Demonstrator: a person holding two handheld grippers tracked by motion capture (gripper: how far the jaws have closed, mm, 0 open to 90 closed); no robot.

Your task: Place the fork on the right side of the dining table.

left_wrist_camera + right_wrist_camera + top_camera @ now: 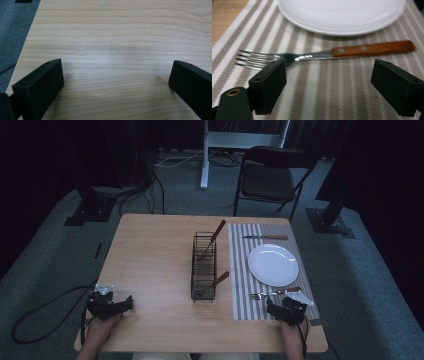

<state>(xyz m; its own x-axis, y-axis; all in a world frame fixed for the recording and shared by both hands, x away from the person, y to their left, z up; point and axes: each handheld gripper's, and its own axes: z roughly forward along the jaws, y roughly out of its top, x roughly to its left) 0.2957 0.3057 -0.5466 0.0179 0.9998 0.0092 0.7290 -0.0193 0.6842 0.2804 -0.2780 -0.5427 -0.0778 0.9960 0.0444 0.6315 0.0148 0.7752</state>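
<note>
A wood-handled fork [324, 53] lies flat on the striped placemat [332, 90], just in front of a white plate [342, 15]. My right gripper [329, 82] is open just short of the fork, jaws wide apart and empty. From above, the right gripper [286, 310] sits at the mat's near edge, close behind the fork [275, 293] and the plate [273, 264]. My left gripper [114, 306] rests open over bare wood [117, 50] at the table's near left corner. The left gripper [116, 80] holds nothing.
A black wire caddy [204, 266] stands mid-table with two wood-handled utensils [214, 237] poking out. A knife [266, 237] lies on the mat beyond the plate. A folding chair [270, 175] stands past the table's far edge. Cables trail on the floor at left.
</note>
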